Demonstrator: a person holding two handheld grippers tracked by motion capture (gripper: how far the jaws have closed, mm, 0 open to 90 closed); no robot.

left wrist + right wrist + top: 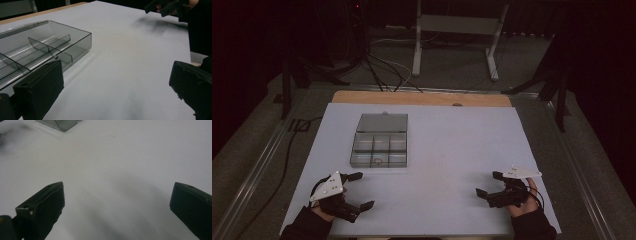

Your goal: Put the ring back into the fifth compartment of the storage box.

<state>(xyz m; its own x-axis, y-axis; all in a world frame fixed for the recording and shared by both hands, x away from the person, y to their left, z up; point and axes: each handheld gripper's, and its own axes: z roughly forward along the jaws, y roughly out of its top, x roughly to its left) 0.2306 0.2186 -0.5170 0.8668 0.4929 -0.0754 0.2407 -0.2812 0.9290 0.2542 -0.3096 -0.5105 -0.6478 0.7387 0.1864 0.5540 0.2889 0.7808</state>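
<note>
Evidently the clear divided box is what any move would turn on: it sits left of centre in the high view, lid open, long axis running up the frame. Lower left, the left gripper, jaws apart and empty, is much the nearer, just below it. One near compartment holds something small, too tiny to identify. Lower right, the right gripper hovers over the white surface, jaws apart, well away.

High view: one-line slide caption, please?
Open left gripper and right gripper flank a clear compartment box on white table.
</note>
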